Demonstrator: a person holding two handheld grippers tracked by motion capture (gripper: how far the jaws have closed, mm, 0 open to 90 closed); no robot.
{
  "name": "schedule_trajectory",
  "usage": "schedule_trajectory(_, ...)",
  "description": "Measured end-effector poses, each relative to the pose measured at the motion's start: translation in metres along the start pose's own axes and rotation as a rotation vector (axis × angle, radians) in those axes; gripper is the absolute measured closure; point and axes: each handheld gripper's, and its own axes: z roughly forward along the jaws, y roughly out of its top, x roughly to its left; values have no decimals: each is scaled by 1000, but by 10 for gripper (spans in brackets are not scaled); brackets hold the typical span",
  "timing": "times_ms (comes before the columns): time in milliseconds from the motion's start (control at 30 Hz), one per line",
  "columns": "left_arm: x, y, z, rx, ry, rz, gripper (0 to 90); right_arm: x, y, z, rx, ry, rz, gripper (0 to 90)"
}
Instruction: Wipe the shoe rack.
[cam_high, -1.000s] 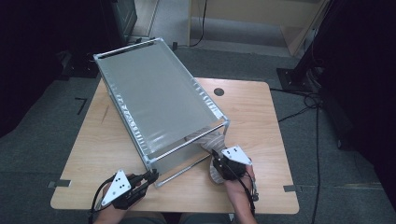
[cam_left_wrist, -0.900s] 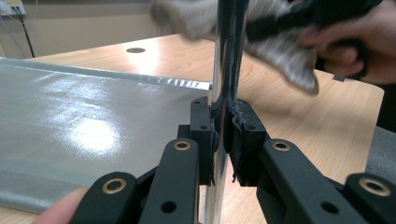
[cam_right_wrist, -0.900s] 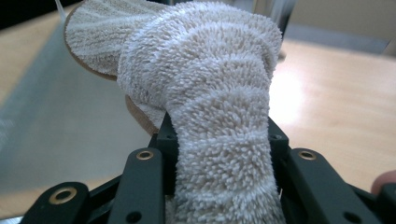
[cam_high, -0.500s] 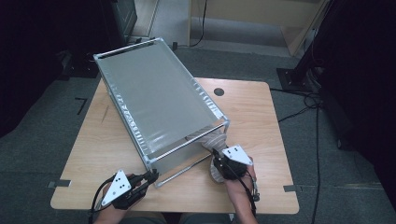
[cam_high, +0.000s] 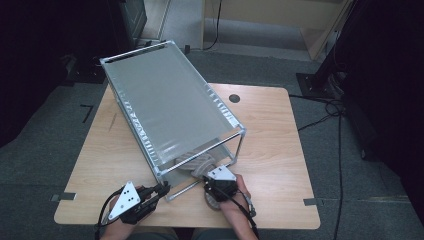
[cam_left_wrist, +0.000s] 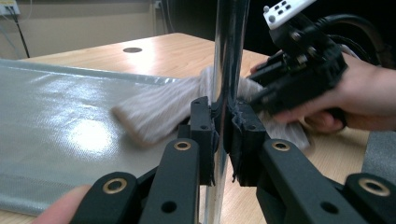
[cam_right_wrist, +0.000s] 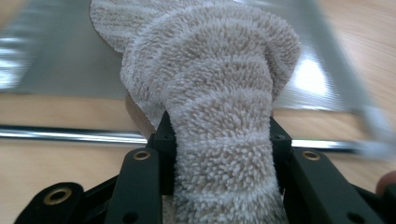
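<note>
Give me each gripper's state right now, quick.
Left gripper: shut on the rack's metal post.
Right gripper: shut on the fluffy towel.

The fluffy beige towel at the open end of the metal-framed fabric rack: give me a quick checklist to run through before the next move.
1. Right gripper grips the fluffy beige ribbed towel: ok, the pile bulges between its jaws.
2. Left gripper steadies the rack: ok, shut on the chrome corner post.
3. Towel lies on the grey fabric bottom shelf: partly, its far end rests there and the rest hangs out toward the right gripper.
4. Towel clear of the chrome bottom rail: cannot tell, it crosses over it.
5. Rack sits fully on the light wooden table: not ok, its far end overhangs the table's back edge.
</note>
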Motion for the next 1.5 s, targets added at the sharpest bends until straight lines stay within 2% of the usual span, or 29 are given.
schedule_trajectory(133, 0, 0, 0, 0, 0, 1, 821, 32, 3, 0, -3, 88, -60, 607)
schedule_trajectory(267, 0, 0, 0, 0, 0, 1, 820, 59, 3, -1, -10, 201, -133, 606)
schedule_trajectory(300, 0, 0, 0, 0, -1, 1, 821, 65, 3, -1, -14, 216, -145, 605)
schedule_trajectory(367, 0, 0, 0, 1, -2, 1, 820, 69, 2, 0, -22, 211, -172, 607)
schedule_trajectory(433, 0, 0, 0, 1, -1, 1, 821, 64, 2, 1, -20, 229, -153, 608)
schedule_trajectory(467, 0, 0, 0, 1, -1, 1, 820, 60, 2, 1, -21, 223, -145, 609)
schedule_trajectory(567, 0, 0, 0, 1, -1, 1, 820, 44, 1, 2, -18, 188, -116, 609)
schedule_trajectory(667, 0, 0, 0, 0, -3, -2, 820, 23, 1, 2, -15, 150, -64, 609)
schedule_trajectory(900, 1, -1, 0, -2, -6, -1, 820, -32, -4, 1, -11, 12, 54, 616)
schedule_trajectory(1000, 1, -1, 0, -2, -7, 0, 820, -52, -8, 0, -6, -59, 97, 617)
schedule_trajectory(1067, 1, -1, 0, -2, -9, 0, 821, -62, -10, -2, -7, -89, 121, 618)
schedule_trajectory(1133, 1, -1, 0, -2, -10, 0, 820, -69, -12, -3, -10, -108, 132, 618)
schedule_trajectory(1267, 1, -1, 0, -2, -8, 0, 820, -70, -9, -9, -15, -118, 130, 628)
schedule_trajectory(1400, 1, -1, 0, -1, -10, 1, 820, -72, -3, -24, -60, -123, 142, 631)
schedule_trajectory(1500, 2, 0, -1, 2, -11, 3, 820, -75, -4, -36, -73, -132, 151, 631)
